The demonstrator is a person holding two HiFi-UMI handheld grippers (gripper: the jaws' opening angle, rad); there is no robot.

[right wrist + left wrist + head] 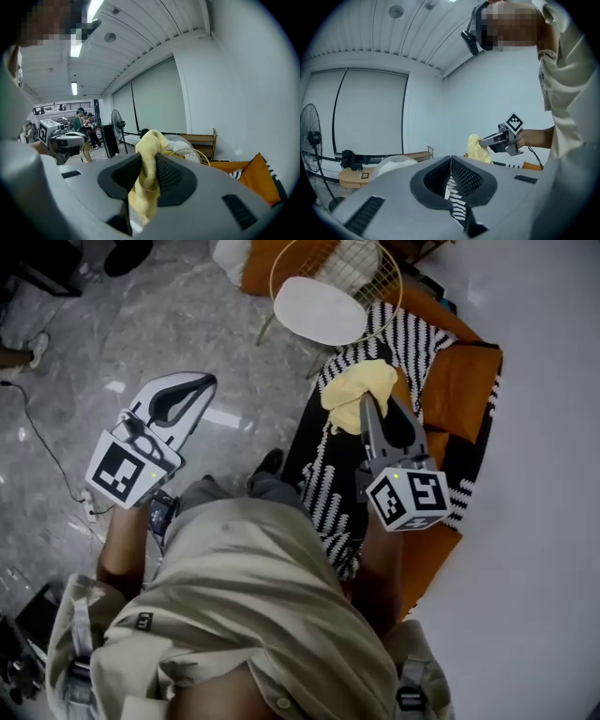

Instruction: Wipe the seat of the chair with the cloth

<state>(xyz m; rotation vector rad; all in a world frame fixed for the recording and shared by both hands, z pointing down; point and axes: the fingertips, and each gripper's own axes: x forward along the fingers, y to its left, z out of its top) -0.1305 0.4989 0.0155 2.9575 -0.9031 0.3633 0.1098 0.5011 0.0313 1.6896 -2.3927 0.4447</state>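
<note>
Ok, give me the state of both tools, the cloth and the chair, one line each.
left tool, shut, nothing in it, held over the floor.
right tool, shut on the cloth, held above the striped throw.
cloth, bunched up, hanging from the right tool, clear of the chair.
chair, upright, white seat bare, not yet touched by the cloth.

Soft yellow cloth (pixel 359 390), crumpled into a loose bunch, pinched between the jaws of the right gripper (pixel 367 404). In the right gripper view, bulging above the jaw tips and trailing down below them (pixel 146 176). Up in the air, touching nothing else. Beyond it, well apart, a chair (pixel 370 268) with a rounded gold wire frame, upright on the grey floor. Smooth, white, oval seat (pixel 319 310), facing up.
</note>
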